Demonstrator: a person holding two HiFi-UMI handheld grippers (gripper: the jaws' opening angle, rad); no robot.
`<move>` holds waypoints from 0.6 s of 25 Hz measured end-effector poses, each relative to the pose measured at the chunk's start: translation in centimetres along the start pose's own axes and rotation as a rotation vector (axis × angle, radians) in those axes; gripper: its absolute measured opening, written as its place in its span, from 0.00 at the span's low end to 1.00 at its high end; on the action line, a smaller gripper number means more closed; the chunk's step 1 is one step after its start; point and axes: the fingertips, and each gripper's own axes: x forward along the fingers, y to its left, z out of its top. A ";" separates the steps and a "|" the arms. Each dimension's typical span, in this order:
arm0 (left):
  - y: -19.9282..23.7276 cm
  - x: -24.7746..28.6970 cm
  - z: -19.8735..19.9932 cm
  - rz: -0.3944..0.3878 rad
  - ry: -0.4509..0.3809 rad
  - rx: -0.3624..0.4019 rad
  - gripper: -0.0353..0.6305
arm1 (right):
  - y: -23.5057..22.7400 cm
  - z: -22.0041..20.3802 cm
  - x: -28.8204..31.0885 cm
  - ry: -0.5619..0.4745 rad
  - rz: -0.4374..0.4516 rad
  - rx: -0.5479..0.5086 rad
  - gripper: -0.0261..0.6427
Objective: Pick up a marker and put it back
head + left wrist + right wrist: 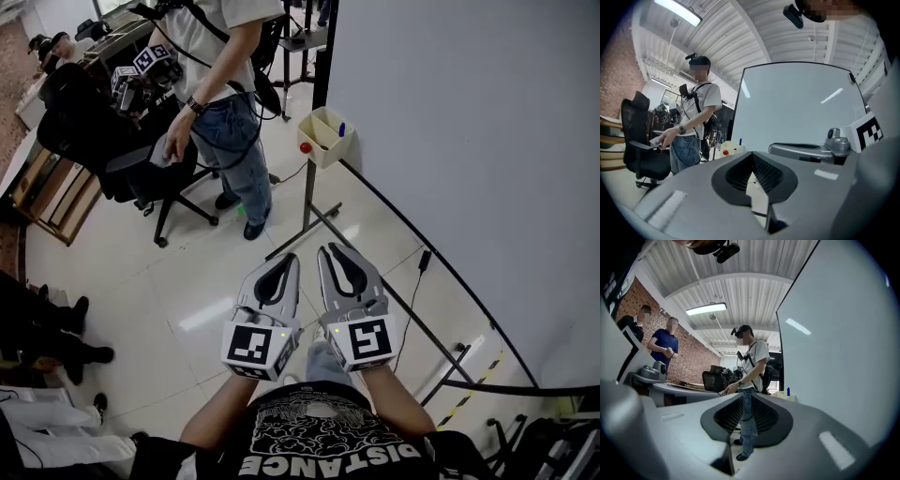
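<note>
Step in hand: approach, before pickup. The marker [341, 129], a blue one, stands upright in the open holder box [328, 150] mounted on a post [307, 202] beside the whiteboard [469, 141]. A red knob [306, 147] sits on the near face of the box. I judge the task as not yet begun, since neither tool is near the marker.

State of the tongs:
- Left tongs [292, 259]: clenched, tips meeting, nothing gripped. The left gripper view shows only floor through the hollow behind the tips.
- Right tongs [329, 250]: tips a slit apart, nothing between them. The right gripper view shows only the bystander's jeans through the gap.

Both tools are held low and close to my body, side by side, pointing forward toward the box, and well apart from it.

Next move, as I judge it:
1. Carry one tool, most likely the right, forward and up to the box.
2. Spread its tongs wider than the marker barrel before arrival.
3. Line the tongs up on the exposed upper part of the marker, clear of the box wall.
4. Clench, then lift straight up so the marker does not catch on the rim.

Caution: a bystander [220, 103] stands just left of the post, so I keep my path on the whiteboard side.
</note>
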 end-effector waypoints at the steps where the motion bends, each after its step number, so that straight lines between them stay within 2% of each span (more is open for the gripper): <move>1: -0.2 -1.0 0.0 -0.004 -0.004 -0.003 0.06 | 0.7 0.2 -0.7 0.001 -0.003 -0.005 0.09; 7: -1.5 -5.8 0.0 -0.008 0.003 -0.029 0.06 | 4.2 0.6 -5.0 0.023 -0.032 -0.009 0.07; 15: -4.8 -9.1 -0.6 -0.058 0.003 -0.032 0.06 | 6.2 0.6 -9.4 0.042 -0.048 -0.005 0.04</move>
